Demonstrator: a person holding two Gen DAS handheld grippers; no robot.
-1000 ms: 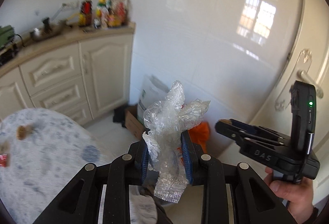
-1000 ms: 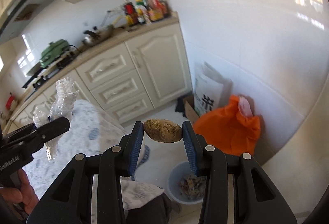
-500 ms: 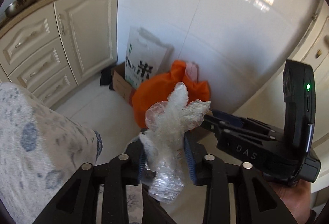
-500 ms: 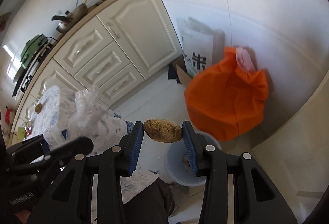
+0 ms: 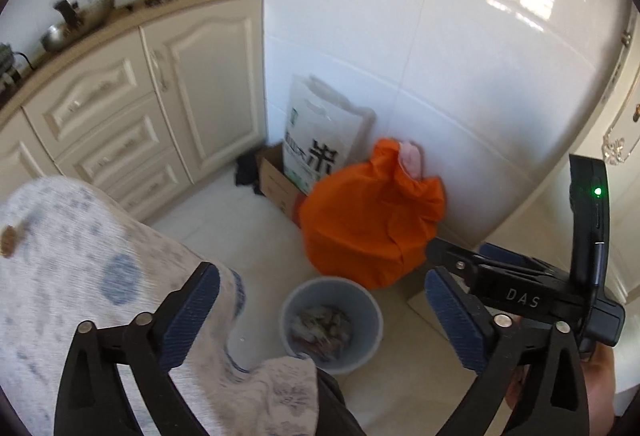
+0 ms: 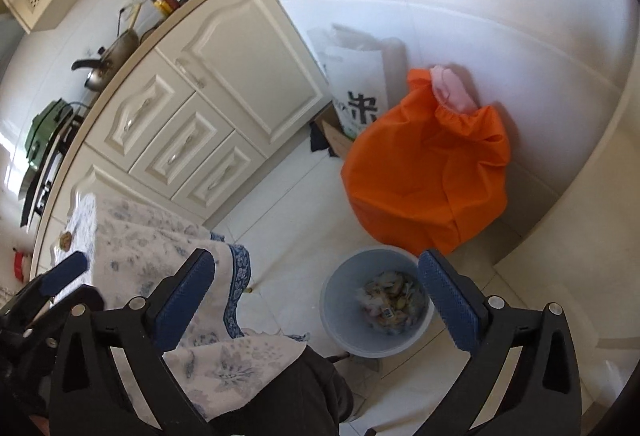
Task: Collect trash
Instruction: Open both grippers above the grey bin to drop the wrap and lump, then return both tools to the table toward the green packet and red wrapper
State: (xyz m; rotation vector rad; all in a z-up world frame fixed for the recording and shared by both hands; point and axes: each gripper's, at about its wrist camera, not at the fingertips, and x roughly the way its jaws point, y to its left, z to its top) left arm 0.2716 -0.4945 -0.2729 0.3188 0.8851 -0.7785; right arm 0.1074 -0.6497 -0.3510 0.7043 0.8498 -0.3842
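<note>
Both views look steeply down at a glossy pale tiled kitchen floor. A round grey-blue plastic bin stands there, smooth-walled, holding a crumpled heap of trash: wrappers and scraps, too blurred to sort. The left hand-held gripper is opening, its ribbed blue pads spread wide with nothing between them, the bin showing in the gap. The right hand-held gripper is likewise opening, wide and empty above the bin. A puffy, wrinkled orange fabric sack slumps just behind the bin against the shiny white wall. At left, a soft blue-flowered tablecloth drapes the bench, with a small brownish lump, perhaps a scrap, lying on it.
</note>
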